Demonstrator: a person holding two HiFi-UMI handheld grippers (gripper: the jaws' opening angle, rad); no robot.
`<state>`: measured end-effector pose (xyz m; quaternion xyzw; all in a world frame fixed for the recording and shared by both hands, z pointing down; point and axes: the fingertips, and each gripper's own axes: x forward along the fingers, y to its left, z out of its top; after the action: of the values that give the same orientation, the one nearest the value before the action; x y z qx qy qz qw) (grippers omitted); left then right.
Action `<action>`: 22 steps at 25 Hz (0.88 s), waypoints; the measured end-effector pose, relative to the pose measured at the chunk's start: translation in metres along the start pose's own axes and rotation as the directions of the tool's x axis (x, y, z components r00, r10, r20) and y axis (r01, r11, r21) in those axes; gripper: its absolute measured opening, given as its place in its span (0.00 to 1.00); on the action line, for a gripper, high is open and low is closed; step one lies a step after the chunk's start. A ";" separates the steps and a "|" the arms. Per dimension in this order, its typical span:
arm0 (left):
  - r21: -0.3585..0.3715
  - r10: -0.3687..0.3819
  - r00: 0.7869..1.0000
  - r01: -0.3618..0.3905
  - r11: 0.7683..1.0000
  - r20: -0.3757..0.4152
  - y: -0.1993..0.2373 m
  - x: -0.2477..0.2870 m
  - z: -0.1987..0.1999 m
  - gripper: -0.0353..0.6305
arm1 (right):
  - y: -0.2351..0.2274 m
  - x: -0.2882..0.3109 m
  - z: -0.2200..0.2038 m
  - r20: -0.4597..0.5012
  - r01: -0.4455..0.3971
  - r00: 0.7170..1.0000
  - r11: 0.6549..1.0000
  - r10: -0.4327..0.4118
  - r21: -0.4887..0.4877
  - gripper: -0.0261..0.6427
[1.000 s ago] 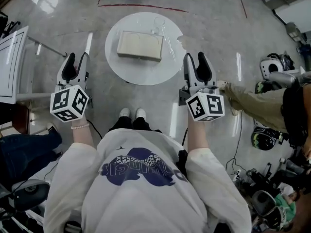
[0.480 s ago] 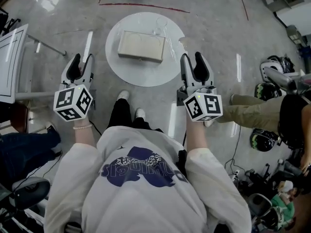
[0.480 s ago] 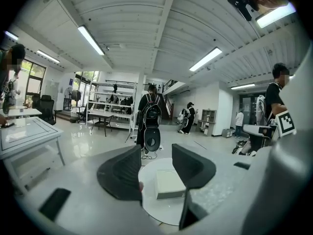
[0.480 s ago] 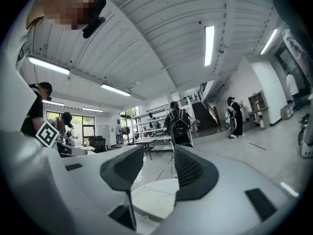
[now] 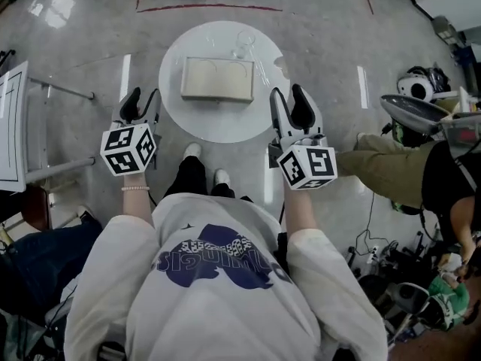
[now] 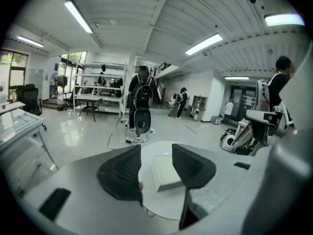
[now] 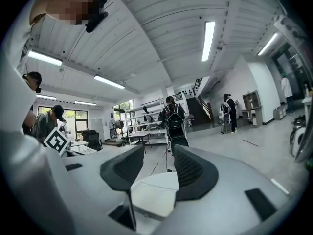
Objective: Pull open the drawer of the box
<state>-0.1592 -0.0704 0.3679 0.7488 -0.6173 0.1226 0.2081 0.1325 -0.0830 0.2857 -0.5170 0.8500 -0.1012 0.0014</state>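
A flat beige box (image 5: pixel 218 79) lies on a round white table (image 5: pixel 195 119) in front of me. My left gripper (image 5: pixel 140 101) is held at the table's left edge and my right gripper (image 5: pixel 290 100) at its right edge. Both are open, hold nothing and are apart from the box. In the left gripper view the box (image 6: pixel 167 172) shows between the open jaws of the left gripper (image 6: pixel 156 151), resting on the table (image 6: pixel 163 200). In the right gripper view the box (image 7: pixel 152 196) sits low between the jaws of the right gripper (image 7: pixel 159 151).
A clear glass-like item (image 5: pixel 244 45) stands on the table behind the box. A seated person's leg (image 5: pixel 376 168) reaches in from the right, with helmets (image 5: pixel 417 85) and gear beyond. A white framed board (image 5: pixel 11 126) stands at the left. Red tape (image 5: pixel 203 7) marks the floor.
I have stepped closer to the table. Both grippers have moved forward, from short of the table to either side of its near half. Both stayed open.
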 end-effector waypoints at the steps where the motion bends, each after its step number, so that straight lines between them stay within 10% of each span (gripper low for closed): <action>1: 0.002 -0.012 1.000 0.012 1.000 -0.027 0.001 0.009 -0.007 0.32 | 0.003 0.004 -0.004 -0.011 0.000 1.000 1.000 0.000 -0.003 0.30; 22: -0.081 -0.210 0.882 0.194 0.978 -0.423 -0.005 0.144 -0.126 0.32 | 0.010 0.029 -0.083 -0.174 0.157 0.973 0.987 -0.151 0.020 0.30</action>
<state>-0.1155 -0.1368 0.5418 0.7597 -0.4771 0.2507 0.3639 0.1012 -0.0900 0.3685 -0.5707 0.8023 -0.1596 -0.0712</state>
